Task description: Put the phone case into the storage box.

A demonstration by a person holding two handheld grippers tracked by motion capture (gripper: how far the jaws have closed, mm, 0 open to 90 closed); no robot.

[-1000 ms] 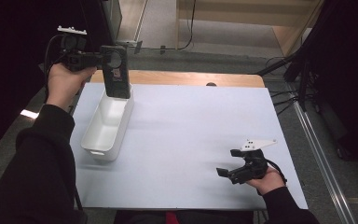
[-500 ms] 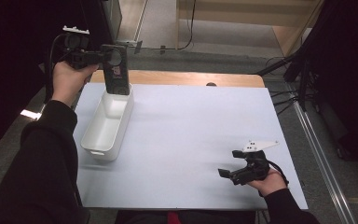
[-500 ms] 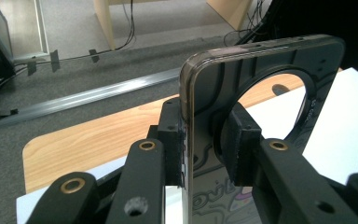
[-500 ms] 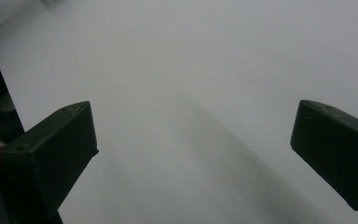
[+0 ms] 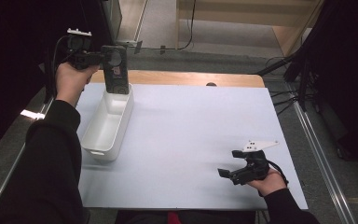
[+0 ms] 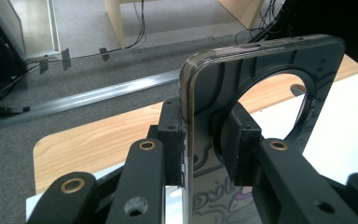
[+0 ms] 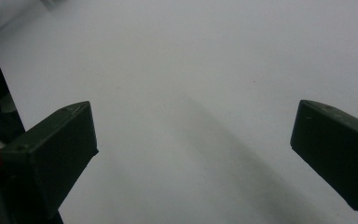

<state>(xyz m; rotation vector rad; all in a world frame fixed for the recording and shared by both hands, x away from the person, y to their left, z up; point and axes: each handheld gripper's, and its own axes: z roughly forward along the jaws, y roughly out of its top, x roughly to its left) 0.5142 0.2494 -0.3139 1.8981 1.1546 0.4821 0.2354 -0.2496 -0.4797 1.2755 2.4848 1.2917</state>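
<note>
— Black pads of the left tongs [image 6: 205, 144] pinch a dark phone case [image 6: 261, 93], one on each face, just below its big round cutout. What's the hand doing with it?

— Holding it upright over the far end of the white bin [image 5: 106, 122] on the left of the pale surface [image 5: 191, 140]. In the high view the left tongs [image 5: 103, 58] come in level from the side, and the phone case [image 5: 115, 70] hangs with its lower edge at or just inside the bin's far rim; I can't tell whether it touches.

— So which step is this?

— Placing, I'd judge. The next move calls for lowering the case into the bin, then spreading the tongs to let it drop.

— And the other hand?

— The right tongs [image 7: 191, 140] stand wide apart with nothing between them, low over bare surface. In the high view the right tongs [image 5: 228, 173] rest near the front right corner, well apart from the bin.
</note>
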